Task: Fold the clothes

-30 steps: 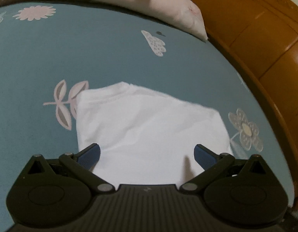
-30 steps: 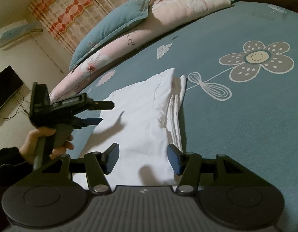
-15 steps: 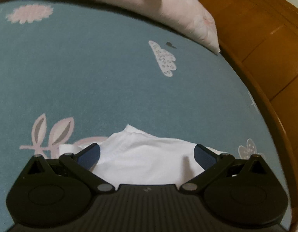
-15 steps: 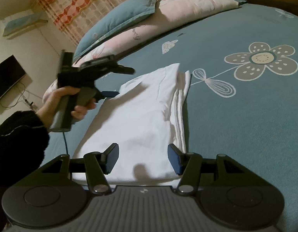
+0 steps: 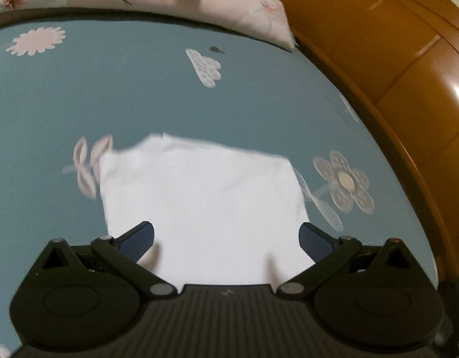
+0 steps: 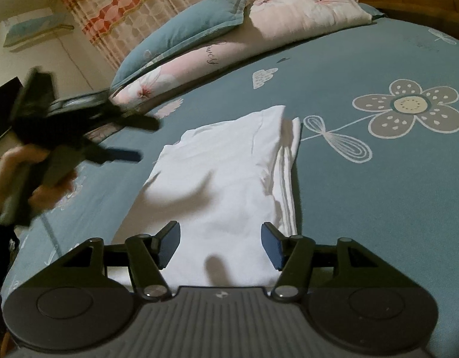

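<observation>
Here the folded white cotton garment [image 6: 229, 176] lies flat on the blue flower-printed bedspread [image 6: 363, 208], bare bedding all around. Left tongs [image 5: 226, 235] hover wide open, empty. Right tongs [image 6: 220, 243] are opening, pads clear of the cloth.

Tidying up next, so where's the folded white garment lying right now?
The folded white garment lies flat on the blue bedspread, just ahead of the right gripper in its view, left of the big grey flower print.
</observation>
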A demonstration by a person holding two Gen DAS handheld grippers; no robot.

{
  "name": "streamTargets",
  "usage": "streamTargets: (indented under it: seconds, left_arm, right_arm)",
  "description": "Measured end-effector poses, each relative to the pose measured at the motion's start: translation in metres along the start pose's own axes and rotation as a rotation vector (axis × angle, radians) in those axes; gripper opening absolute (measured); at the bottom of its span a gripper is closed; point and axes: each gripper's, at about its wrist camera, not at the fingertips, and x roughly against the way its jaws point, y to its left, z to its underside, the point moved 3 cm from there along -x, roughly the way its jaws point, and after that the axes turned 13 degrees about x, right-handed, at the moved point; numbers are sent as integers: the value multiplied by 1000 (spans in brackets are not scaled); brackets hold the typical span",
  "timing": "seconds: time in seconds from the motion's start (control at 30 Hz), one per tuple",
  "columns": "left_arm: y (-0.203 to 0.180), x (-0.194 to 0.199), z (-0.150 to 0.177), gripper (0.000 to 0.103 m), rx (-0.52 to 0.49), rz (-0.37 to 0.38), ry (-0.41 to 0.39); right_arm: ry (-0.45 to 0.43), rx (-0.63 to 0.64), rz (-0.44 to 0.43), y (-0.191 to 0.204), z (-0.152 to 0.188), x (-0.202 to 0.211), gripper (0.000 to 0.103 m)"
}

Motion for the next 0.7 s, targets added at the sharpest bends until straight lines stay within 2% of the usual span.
streamTargets:
  seconds: [0.1,0.33,0.63,0.7]
  left_arm:
    - [5,10,28,102,17,21,23]
    - [9,8,74,102,12,-8,77]
    - [8,10,85,102,19,-17,63]
    - [5,15,87,102,22,2,58]
  right_arm:
    - [-8,-10,3,-2,0,3,66]
    - [-16,-25,5,-7,0,7,68]
    - [-17,-32,5,-9,0,9,68]
    - [-18,-34,6,-9,0,10,68]
